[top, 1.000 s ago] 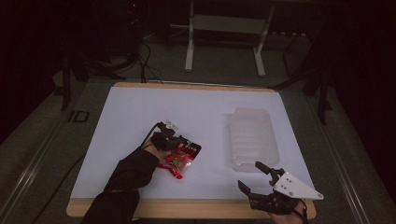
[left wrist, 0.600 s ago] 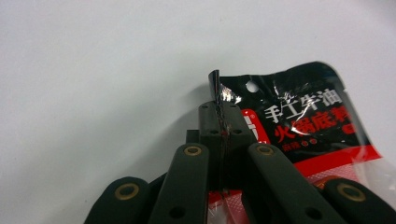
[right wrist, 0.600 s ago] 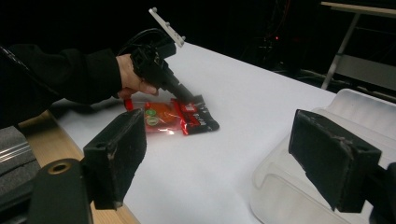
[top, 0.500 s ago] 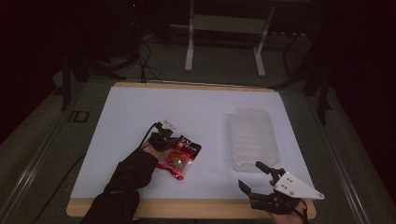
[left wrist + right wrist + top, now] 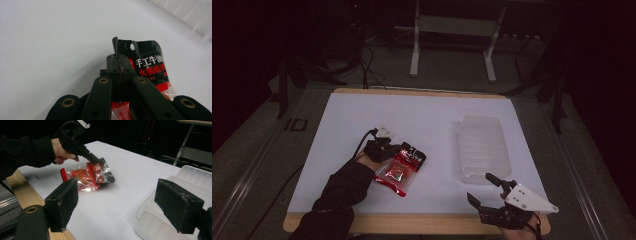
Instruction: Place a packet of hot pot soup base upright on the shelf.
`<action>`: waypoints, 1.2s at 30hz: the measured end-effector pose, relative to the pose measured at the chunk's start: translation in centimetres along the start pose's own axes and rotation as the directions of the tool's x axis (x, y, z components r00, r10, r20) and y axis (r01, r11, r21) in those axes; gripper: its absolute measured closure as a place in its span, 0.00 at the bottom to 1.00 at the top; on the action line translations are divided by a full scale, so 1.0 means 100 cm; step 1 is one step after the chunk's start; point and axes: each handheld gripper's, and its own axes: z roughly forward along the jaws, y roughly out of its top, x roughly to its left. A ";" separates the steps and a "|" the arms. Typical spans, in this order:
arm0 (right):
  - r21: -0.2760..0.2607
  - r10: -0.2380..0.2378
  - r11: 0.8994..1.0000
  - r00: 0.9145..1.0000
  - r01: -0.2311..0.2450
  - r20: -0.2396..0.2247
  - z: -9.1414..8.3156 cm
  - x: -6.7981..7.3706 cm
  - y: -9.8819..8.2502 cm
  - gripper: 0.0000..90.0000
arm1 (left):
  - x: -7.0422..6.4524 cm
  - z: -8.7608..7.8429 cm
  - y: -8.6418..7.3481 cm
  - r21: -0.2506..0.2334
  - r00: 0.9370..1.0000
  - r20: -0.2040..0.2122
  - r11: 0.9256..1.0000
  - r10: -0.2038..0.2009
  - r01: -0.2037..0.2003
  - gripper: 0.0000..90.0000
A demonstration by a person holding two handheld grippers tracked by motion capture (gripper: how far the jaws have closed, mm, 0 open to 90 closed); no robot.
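A red and black sachet (image 5: 399, 169) with a clear window lies on the white sheet (image 5: 427, 115), left of the middle. My left gripper (image 5: 387, 148) is shut on its black top edge, and that end is raised off the sheet. In the left gripper view the closed jaws pinch the edge of the sachet (image 5: 147, 62), whose film stands up between them at my left gripper (image 5: 117, 62). My right gripper (image 5: 486, 189) hovers open by the table's front right edge with nothing in it. In the right gripper view it (image 5: 120, 202) faces the sachet (image 5: 87, 176) and the left gripper (image 5: 98, 161).
A clear ribbed plastic tray (image 5: 482, 147) stands on the right of the sheet, just beyond my right gripper, and appears close by as the tray (image 5: 155, 220). The wooden table edge (image 5: 412, 225) runs along the front. Metal stand legs (image 5: 452, 45) are on the floor behind.
My left hand has risen a little and drawn back to the left, lifting the sachet's black end off the sheet. The right gripper has stayed where it was.
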 end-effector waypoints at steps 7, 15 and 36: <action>0.006 0.012 1.000 1.000 -0.012 -0.010 0.000 -0.002 0.000 0.24 | -0.009 -0.019 0.005 -0.035 1.000 0.016 0.999 0.015 -0.015 0.99; 0.008 0.011 1.000 1.000 -0.011 -0.001 0.001 -0.001 0.000 0.23 | -0.020 -0.035 0.010 -0.073 0.998 0.052 0.997 0.033 -0.029 1.00; 0.017 0.021 1.000 1.000 -0.021 0.001 0.002 -0.003 0.002 0.23 | -0.038 -0.077 0.023 -0.246 0.995 0.071 0.968 0.063 -0.044 0.99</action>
